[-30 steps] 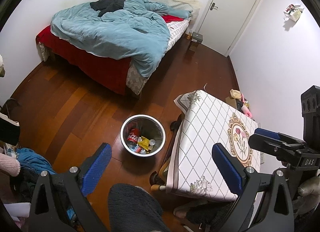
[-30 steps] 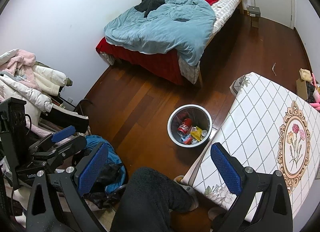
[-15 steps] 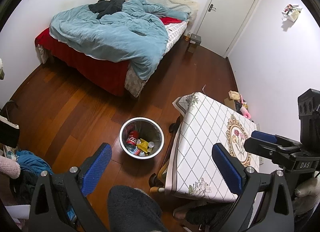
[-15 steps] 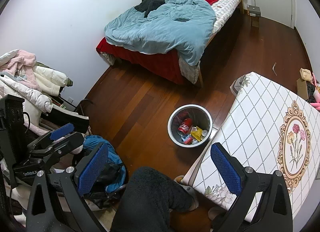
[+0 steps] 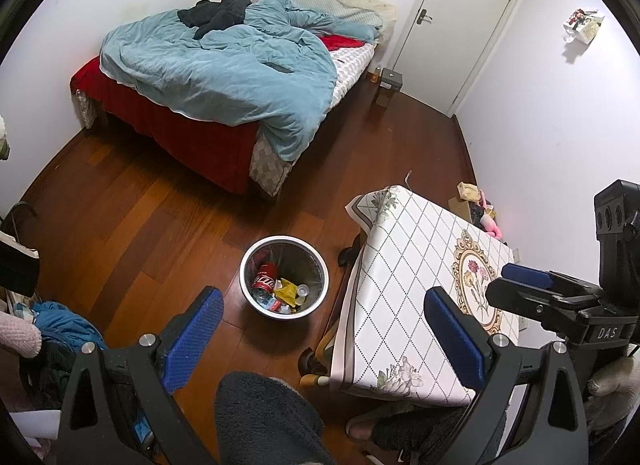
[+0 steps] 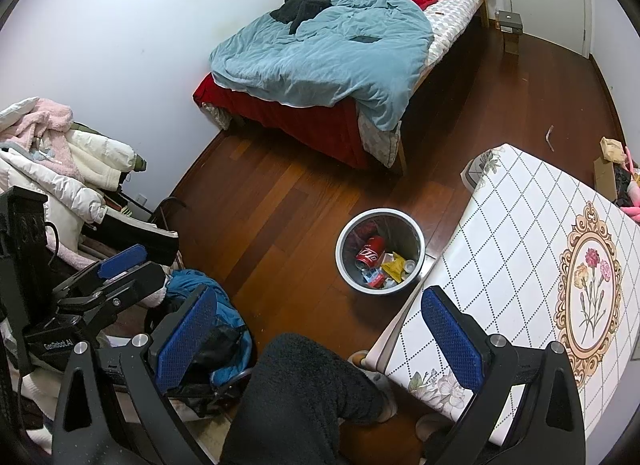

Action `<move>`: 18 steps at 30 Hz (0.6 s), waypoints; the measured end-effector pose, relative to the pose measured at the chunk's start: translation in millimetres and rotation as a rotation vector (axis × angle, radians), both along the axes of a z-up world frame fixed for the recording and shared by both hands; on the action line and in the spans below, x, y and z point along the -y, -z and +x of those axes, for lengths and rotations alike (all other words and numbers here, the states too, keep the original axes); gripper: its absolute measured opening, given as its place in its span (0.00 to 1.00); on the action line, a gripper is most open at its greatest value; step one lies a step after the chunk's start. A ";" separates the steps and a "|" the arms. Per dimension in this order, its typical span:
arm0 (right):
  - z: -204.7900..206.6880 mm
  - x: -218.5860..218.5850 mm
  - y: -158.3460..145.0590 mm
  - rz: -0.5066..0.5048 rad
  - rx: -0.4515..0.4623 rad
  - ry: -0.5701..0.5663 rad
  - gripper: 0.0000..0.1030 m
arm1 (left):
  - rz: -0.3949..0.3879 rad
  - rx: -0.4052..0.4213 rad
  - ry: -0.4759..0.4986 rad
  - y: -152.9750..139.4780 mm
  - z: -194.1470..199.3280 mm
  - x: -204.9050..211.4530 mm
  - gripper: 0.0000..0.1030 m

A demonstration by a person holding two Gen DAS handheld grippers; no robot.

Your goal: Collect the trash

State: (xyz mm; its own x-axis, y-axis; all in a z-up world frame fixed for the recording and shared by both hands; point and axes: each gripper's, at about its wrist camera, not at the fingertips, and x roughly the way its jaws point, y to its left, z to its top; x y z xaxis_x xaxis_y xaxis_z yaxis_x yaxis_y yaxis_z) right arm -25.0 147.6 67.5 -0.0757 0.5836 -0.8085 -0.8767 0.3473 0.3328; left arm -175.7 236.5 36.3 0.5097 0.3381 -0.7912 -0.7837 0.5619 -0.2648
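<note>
Over the last second the left wrist view has crept back and upward a little: the metal trash bin [image 5: 284, 277] sits slightly higher in that view than it did, and more of the table's near edge shows. The right wrist view has barely shifted. Nothing has left or entered the bin, so the collecting looks finished for the pieces in reach, or paused between pieces.

The left gripper [image 5: 324, 339] hangs spread wide with nothing between its blue pads [image 5: 192, 339]; the right gripper [image 6: 320, 339] is likewise splayed and empty, and appears at 3 o'clock in the left view.

The bin stands on the wooden floor [image 5: 132, 225] just beside the table with the patterned cloth [image 5: 404, 285]. From the left gripper it lies ahead at about 11 o'clock, near; from the right gripper at about 1 o'clock [image 6: 380, 251]. Inside it lie a red drink can [image 5: 266, 276], a yellow wrapper [image 5: 287, 289] and smaller scraps.

A thin stray scrap [image 6: 550, 137] lies on the floor beyond the table, at about 1 o'clock from the right gripper and well apart; it may be the next piece to fetch
</note>
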 end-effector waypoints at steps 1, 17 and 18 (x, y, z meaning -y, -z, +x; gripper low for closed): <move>0.0 -0.3 -0.5 -0.001 0.001 -0.002 1.00 | 0.000 0.001 0.000 0.1 0.2 0.2 1.00; -3.9 0.2 -1.7 -0.004 0.003 -0.016 1.00 | 0.002 -0.003 -0.010 0.2 -8.4 -1.6 1.00; -4.0 0.2 -1.9 -0.004 0.003 -0.017 1.00 | 0.001 -0.003 -0.011 0.3 -8.3 -1.6 1.00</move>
